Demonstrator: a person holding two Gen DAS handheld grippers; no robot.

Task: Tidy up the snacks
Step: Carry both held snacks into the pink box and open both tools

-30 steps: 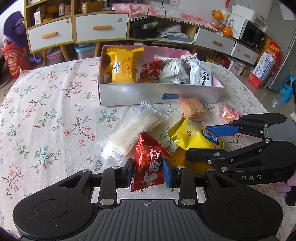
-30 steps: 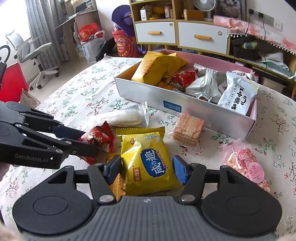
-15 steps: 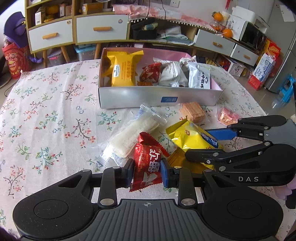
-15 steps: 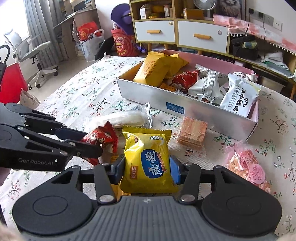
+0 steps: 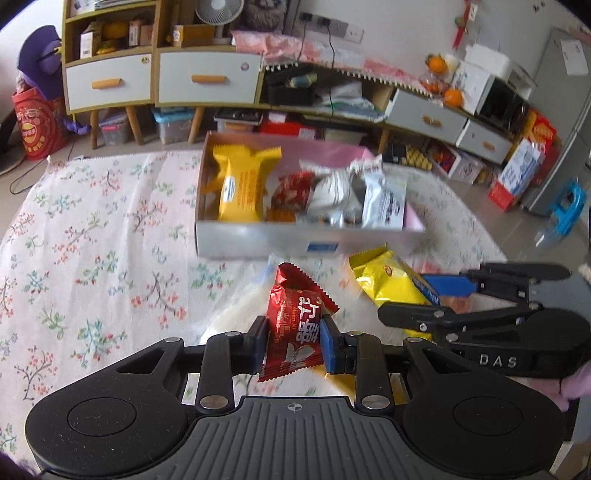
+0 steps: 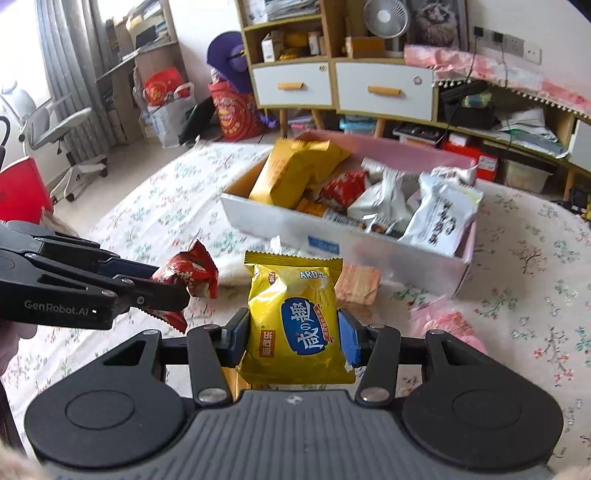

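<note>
Claws (image 5: 293, 341) clamp snacks above floral tablecloth (image 5: 92, 236) (drawer cabinets (image 5: 162, 79) behind).

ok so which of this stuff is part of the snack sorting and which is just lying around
Part of the job:
- red packet in left claw
- yellow packet in right claw
- snack box
- wafer pack
- pink pack

Lying about:
- fan
- office chair
- blue stool

Red snack pack (image 5: 295, 325): small, shiny, white letters, stands up between 2 blue pads, off the table. Yellow snack bag (image 6: 295, 321): puffy, blue oval w/ white letters, also upright, pinched at both sides. Box (image 5: 258, 240): long, white outside, pink inside, open top, w/ yellow, red & silver packs in it.
</note>
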